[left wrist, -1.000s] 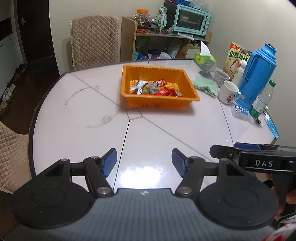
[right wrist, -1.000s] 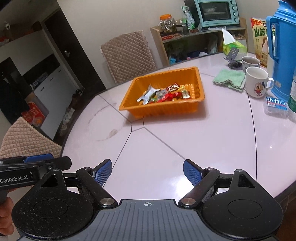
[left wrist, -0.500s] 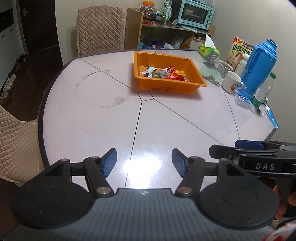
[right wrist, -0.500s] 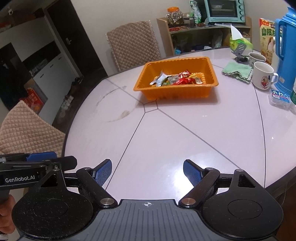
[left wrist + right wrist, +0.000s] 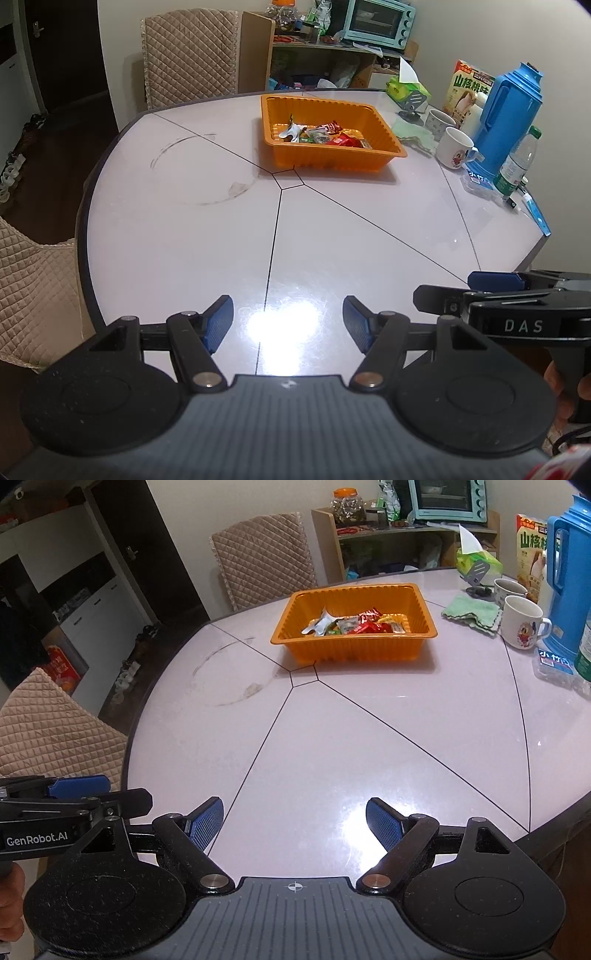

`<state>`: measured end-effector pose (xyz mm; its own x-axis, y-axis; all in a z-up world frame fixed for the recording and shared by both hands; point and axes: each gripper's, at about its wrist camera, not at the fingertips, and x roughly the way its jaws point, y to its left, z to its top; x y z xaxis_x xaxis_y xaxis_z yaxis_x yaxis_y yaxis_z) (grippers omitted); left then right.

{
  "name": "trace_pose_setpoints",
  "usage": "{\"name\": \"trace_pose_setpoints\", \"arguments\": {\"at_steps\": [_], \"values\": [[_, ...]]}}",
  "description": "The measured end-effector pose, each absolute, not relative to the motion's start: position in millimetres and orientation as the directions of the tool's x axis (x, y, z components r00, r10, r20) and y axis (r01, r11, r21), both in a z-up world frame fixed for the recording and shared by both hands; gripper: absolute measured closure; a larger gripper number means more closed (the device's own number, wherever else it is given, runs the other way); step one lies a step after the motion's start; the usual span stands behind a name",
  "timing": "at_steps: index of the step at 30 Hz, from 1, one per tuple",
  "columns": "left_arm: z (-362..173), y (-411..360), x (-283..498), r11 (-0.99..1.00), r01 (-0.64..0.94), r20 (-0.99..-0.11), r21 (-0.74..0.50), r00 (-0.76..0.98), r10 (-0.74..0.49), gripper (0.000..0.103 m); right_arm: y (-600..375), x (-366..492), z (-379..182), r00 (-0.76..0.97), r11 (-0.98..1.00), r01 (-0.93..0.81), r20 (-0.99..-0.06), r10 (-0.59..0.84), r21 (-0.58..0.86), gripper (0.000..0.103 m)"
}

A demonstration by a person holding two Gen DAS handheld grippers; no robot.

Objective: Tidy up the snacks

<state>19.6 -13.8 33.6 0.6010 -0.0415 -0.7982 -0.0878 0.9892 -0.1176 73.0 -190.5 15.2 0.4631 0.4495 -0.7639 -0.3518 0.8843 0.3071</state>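
Snacks in orange tray, green bottle whole in left view only, both grippers' fingers wide, empty

Round table with pale glossy top, dark rim, thin black seams; faint ring stain on left part, ceiling-light glare near front edge. Quilted beige chair at far side, second quilted chair at left. Wooden shelf unit against cream wall, teal toaster oven on top. Dark doorway and white cabinets at left; dark floor.
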Motion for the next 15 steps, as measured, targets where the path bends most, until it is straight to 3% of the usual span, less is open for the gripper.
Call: {"name": "trace_pose_setpoints", "arguments": {"at_steps": [15], "values": [[32.8,-16.4,24.2,0.989,-0.082,-0.796,-0.121,0.604,-0.047,0.04,-190.3,72.6,15.7,0.466,0.887,-0.352,-0.765,0.444,0.3,0.019]]}}
